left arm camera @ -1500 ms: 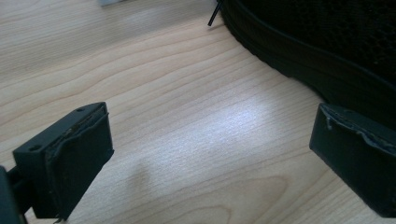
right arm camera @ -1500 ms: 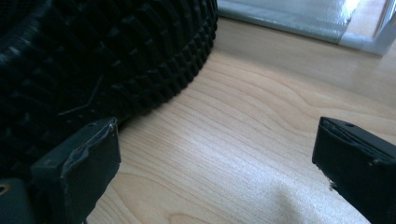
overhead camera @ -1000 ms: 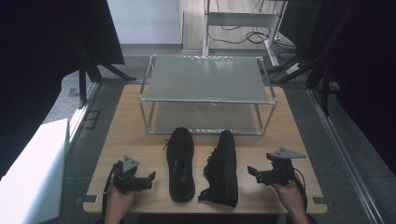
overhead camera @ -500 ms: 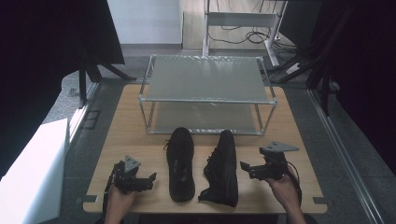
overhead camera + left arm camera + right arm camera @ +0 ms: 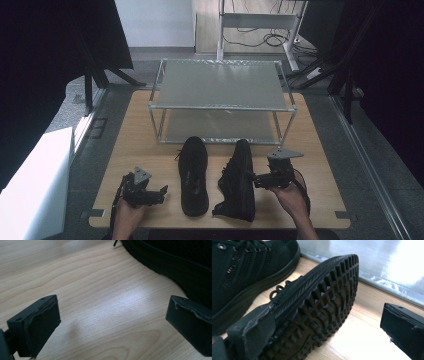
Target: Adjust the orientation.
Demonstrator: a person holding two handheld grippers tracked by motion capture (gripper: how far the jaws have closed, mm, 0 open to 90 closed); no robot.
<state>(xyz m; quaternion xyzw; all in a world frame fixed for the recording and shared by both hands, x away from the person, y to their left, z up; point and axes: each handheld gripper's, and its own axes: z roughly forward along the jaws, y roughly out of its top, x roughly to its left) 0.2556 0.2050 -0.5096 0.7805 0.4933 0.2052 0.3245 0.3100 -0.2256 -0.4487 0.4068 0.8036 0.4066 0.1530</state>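
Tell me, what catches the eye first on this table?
Two black shoes at the near middle of the wooden table: the left shoe stands upright, the right shoe lies tipped on its side, its knobbly sole facing the right gripper, whose jaws are open close beside it. Behind them stands an empty two-tier metal rack.

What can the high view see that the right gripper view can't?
High view: the whole wooden table, the metal two-tier rack, and the person's hands, with the left gripper open beside the upright shoe.

Right gripper view: the knobbly tread on the sole of the tipped shoe, seen close between the right gripper's open jaws.

Both: the two black shoes, the light wood and the rack's lower shelf.
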